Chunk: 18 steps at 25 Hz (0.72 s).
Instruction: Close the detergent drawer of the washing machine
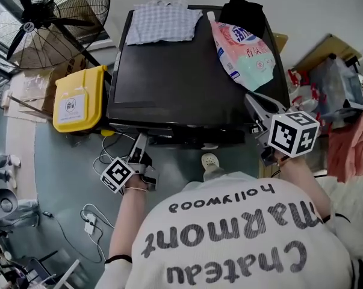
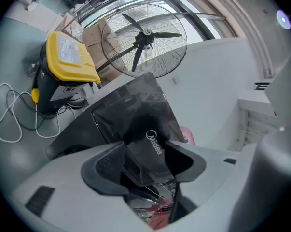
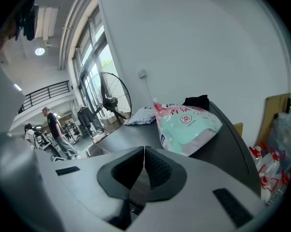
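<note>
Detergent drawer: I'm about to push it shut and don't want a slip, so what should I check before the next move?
1. Left hand-held gripper open: ok, jaws stand apart.
2. Lined up on the washing machine front: ok, the Midea-marked panel shows between its jaws.
3. Contact with that panel: cannot tell.
4. How far the detergent drawer stands out: cannot tell.
5. Right hand-held gripper out of the way: ok, shut, empty, by the machine's right corner.
6. Detergent bag back from the front edge: ok.
</note>
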{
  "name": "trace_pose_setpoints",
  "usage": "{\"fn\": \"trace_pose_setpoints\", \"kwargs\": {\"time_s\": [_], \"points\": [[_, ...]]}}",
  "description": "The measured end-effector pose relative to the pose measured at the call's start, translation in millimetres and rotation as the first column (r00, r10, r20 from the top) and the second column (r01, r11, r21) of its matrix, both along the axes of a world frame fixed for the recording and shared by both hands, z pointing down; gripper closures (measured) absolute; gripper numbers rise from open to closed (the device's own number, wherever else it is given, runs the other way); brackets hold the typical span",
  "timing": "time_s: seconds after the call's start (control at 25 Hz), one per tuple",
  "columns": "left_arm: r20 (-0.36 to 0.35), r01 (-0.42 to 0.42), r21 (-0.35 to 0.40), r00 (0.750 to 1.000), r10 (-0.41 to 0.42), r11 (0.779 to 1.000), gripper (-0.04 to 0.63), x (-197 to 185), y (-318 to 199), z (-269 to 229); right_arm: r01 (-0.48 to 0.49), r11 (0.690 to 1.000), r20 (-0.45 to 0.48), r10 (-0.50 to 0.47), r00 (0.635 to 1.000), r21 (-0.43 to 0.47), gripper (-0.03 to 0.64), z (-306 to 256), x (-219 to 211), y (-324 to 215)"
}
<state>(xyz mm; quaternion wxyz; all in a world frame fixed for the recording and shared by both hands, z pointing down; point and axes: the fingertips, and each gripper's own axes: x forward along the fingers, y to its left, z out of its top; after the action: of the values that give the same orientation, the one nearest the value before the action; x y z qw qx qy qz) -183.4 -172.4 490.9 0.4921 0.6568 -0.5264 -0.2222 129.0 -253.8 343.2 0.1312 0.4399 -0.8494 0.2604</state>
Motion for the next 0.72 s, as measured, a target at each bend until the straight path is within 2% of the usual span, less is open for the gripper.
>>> {"fn": "trace_pose_setpoints", "kwargs": {"time_s": [0.08,0.2,0.28,0.52,0.64,0.72], "points": [[-0.007,0.012,0.01,1.0,-0.012,1.0,0.353,0,-2,-5,0.002,1.0,0.007,-0.002,1.0,0.007,0.588,-3,-2,4],[-0.058,0.097,0.011,0.994,-0.097,0.995,0.482,-6,1,-14,0.014,1.0,0.014,-0.014,1.0,0.007,0.588,-6,-7,16],[-0.058,0.099,0.029,0.994,-0.097,0.995,0.505,-3,4,-26,0.025,1.0,0.016,-0.025,1.0,0.002,0.588,-5,-12,26],[0.038,0.019,0.103,0.999,-0.023,0.994,0.535,15,18,-73,0.053,0.999,0.038,-0.053,0.998,-0.006,0.588,-4,-29,56],[0.128,0.005,0.128,0.992,-0.022,0.992,0.555,21,30,-99,0.079,0.997,0.057,-0.078,0.995,0.001,0.588,-6,-43,71],[0.216,0.03,0.118,0.975,-0.055,0.993,0.563,20,40,-111,0.093,0.996,0.078,-0.093,0.993,0.008,0.588,-9,-52,81]]}}
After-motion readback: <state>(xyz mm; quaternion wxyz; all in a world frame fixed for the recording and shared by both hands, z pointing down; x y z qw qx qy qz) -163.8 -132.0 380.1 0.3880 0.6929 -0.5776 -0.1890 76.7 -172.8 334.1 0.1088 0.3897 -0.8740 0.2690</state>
